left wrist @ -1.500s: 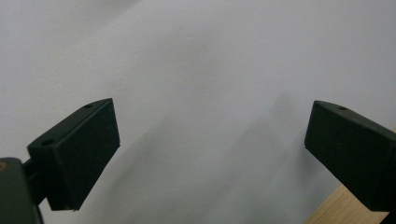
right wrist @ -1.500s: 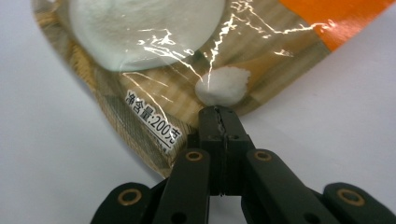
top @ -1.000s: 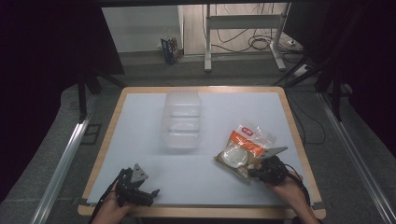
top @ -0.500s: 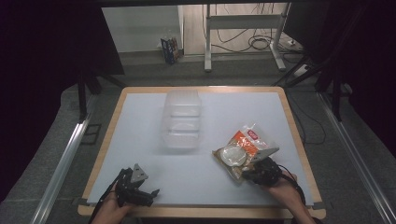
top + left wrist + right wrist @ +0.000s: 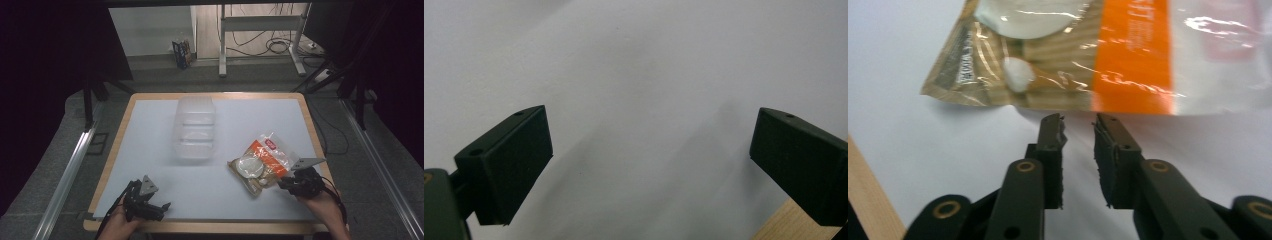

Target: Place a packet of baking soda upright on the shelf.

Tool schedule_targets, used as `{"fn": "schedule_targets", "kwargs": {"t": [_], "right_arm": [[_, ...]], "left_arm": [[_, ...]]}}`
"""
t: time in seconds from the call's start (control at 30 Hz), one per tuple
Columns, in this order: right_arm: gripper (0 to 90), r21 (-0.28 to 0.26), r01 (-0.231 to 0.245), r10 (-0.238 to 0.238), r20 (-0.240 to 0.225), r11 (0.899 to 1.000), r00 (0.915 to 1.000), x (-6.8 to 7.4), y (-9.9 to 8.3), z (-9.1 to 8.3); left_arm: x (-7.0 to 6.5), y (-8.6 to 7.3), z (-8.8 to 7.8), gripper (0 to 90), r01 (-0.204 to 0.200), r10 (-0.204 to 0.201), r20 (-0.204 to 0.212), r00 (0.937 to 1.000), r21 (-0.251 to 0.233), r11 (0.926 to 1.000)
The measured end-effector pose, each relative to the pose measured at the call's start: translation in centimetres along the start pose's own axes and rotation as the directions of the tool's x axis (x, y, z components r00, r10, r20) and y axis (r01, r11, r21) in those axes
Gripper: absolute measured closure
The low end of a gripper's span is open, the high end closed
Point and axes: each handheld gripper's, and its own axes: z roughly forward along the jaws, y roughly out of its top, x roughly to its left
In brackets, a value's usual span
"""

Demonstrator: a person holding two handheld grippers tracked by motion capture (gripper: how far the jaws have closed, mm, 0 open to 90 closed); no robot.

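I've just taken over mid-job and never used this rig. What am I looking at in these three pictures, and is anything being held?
A person holds a two-jaw tool in each hand. The high view looks down on the white table; the other two ride on the grippers. On the table lie a clear plastic container and a snack bag. The right gripper has just been opening; its jaws stand slightly apart just short of the bag's edge, nothing between them. The left gripper is wide open over bare table. Nothing is held.

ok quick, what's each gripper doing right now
left gripper: open wide, nothing between the jaws.
right gripper: jaws have just been opening, slightly apart, nothing between them; the bag lies just ahead of the tips.
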Motion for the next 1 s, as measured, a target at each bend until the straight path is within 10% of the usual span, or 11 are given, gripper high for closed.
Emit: {"fn": "schedule_targets", "kwargs": {"t": [1.0], "right_arm": [[26.9,-0.091,-0.167,0.174,0.072,0.982,0.9821,-4.8,1.8,-1.0]], "left_arm": [[-0.3,0.1,0.2,3.5,-0.025,0.025,-0.016,0.9996,0.021,0.9995]]}}
